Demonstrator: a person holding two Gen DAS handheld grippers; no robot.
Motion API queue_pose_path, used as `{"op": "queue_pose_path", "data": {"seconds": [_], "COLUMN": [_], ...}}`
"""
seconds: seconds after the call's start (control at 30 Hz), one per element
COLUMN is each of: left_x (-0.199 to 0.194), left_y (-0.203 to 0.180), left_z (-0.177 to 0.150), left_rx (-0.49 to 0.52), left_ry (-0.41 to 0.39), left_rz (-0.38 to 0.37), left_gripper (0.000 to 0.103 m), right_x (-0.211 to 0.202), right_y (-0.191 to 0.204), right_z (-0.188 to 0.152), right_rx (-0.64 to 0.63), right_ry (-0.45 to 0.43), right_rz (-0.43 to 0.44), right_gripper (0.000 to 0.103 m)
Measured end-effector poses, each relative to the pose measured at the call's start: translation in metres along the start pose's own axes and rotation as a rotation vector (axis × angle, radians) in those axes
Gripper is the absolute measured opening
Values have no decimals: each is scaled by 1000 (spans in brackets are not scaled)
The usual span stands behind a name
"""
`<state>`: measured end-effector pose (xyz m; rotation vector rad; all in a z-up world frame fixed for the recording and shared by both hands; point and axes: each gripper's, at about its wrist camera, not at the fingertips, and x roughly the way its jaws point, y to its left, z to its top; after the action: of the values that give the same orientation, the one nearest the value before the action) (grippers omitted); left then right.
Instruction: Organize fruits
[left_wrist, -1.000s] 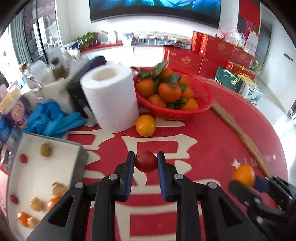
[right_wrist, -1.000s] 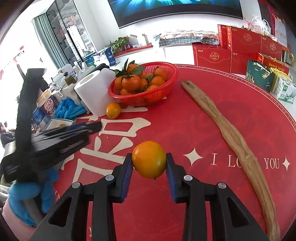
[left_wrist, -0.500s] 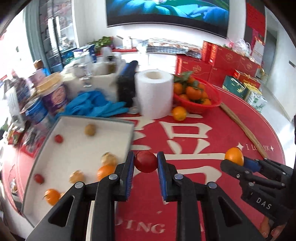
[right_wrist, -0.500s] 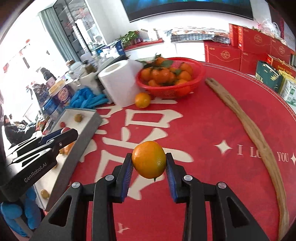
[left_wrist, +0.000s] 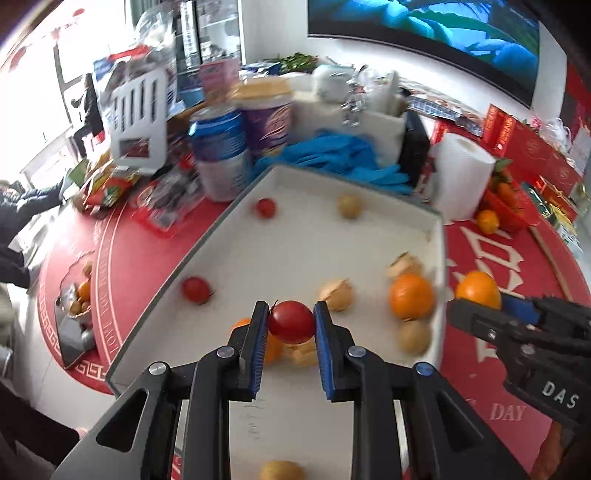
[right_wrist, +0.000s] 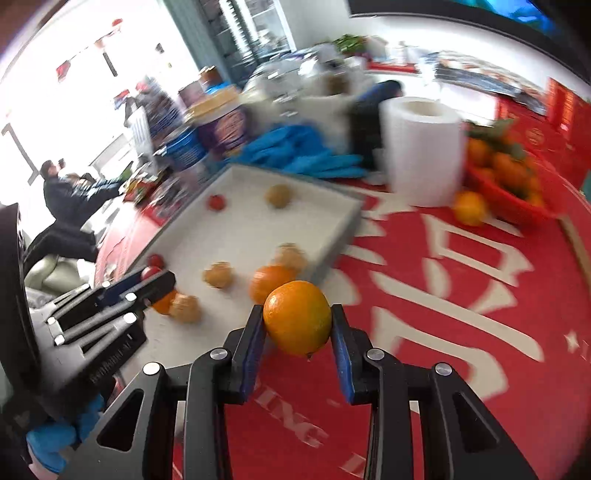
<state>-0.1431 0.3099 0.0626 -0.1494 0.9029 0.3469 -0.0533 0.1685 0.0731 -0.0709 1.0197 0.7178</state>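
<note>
Cherry tomato (left_wrist: 291, 321) clamped in the left tongs (left_wrist: 290, 325) above the white tray (left_wrist: 334, 177); orange (right_wrist: 297, 316) clamped in the right tongs (right_wrist: 297, 325) over the red tabletop (right_wrist: 424, 314), just beside the tray. Step: carrying. Next, judged: right tongs cross the rim, both release clear of fruit already inside.

Paper roll (right_wrist: 421, 147) between tray (right_wrist: 258, 177) and basket (right_wrist: 517, 206)

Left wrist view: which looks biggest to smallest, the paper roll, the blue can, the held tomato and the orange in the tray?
1. Blue can
2. Paper roll, close to the can
3. Orange and tomato: similar, and the tomato is nearer, so unsure.
</note>
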Motion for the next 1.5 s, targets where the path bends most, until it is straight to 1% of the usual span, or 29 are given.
{"op": "queue_pose_path", "data": {"seconds": [0.1,0.13,0.17,0.2,0.23,0.27,0.33,0.37,0.4,0.43,0.47,0.5,0.53,0.57,0.63,0.7,0.73,0.77,0.9,1.03,1.27,1.5], "left_x": [8,9,10,12,13,15,15,17,17,19,19,19,18,17,14,10,10,9,9,9,8,7], "left_y": [8,9,8,9,10,11,14,16,16,17,19,19,21,23,25,28,28,28,25,20,15,10], "left_z": [-3,-3,-3,-3,-3,-4,-6,-6,-5,-5,-5,-5,-5,-4,-4,-4,-3,-4,-6,-8,-8,-8], "left_rx": [-12,-11,0,6,6,-2,-10,-14,-20,-27,-37,-41,-46,-54,-64,-76,-77,-72,-54,-40,-27,-8], "left_ry": [12,5,-4,-4,0,0,-10,1,16,30,37,36,34,34,26,23,27,41,65,68,78,69], "left_rz": [20,28,49,55,51,44,37,32,24,18,13,17,28,40,36,24,27,36,49,66,68,87], "left_gripper": [28,29,37,55,67,83,84,85,86,87,89,93,97,103,103,103,103,103,103,103,103,103], "right_x": [20,26,32,34,36,38,40,38,36,31,25,20,14,9,5,4,4,4,2,3,12,16], "right_y": [20,26,30,33,36,38,40,41,42,44,46,48,51,55,61,62,60,58,51,49,38,32], "right_z": [10,12,14,17,20,24,31,34,38,41,43,45,46,47,49,50,50,50,47,43,37,33], "right_rx": [-59,-76,-90,-104,-115,-125,-128,-127,-128,-132,-137,-145,-158,-178,-202,-198,-187,-173,-143,-147,-106,-100], "right_ry": [21,29,37,28,20,20,29,28,23,12,-3,-23,-42,-51,-44,-25,-14,0,38,68,130,150], "right_rz": [-24,-34,-42,-53,-56,-62,-48,-41,-35,-34,-35,-41,-50,-64,-101,-135,-139,-135,-132,-150,-145,-154], "right_gripper": [36,36,36,36,36,36,36,37,41,60,83,91,94,94,94,94,96,103,103,103,103,103]}}
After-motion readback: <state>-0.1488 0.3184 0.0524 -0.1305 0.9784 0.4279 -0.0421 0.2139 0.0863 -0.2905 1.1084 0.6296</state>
